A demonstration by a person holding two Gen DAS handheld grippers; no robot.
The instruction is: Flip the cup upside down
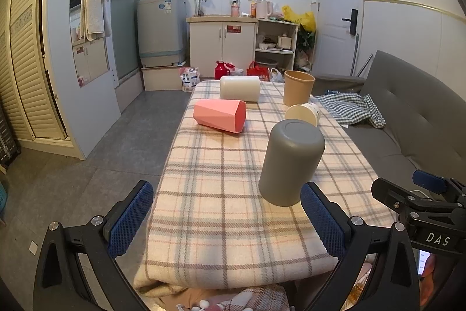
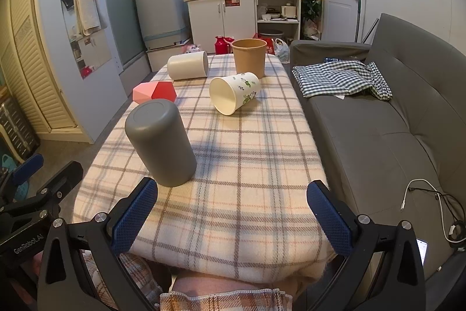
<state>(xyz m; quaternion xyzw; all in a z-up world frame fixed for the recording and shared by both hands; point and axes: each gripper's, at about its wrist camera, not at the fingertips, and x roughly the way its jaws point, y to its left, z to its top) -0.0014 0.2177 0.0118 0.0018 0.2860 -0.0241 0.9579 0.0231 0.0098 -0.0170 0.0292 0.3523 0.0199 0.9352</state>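
A grey cup (image 1: 291,162) stands upside down on the plaid-covered table (image 1: 221,212), near its front; it also shows in the right wrist view (image 2: 160,145). My left gripper (image 1: 227,220) is open and empty, just in front of the cup, which stands by its right finger. My right gripper (image 2: 230,217) is open and empty over the front edge, the cup ahead of its left finger. A pink faceted cup (image 1: 220,115), a white cup (image 1: 240,88) and a printed paper cup (image 2: 234,92) lie on their sides. A brown paper cup (image 2: 250,56) stands upright at the far end.
A grey sofa (image 2: 378,136) runs along the table's right side with a checked cloth (image 2: 340,77) and a white cable (image 2: 422,194) on it. The other gripper's frame shows at the right edge of the left view (image 1: 422,206). Cabinets and a washing machine stand beyond the table.
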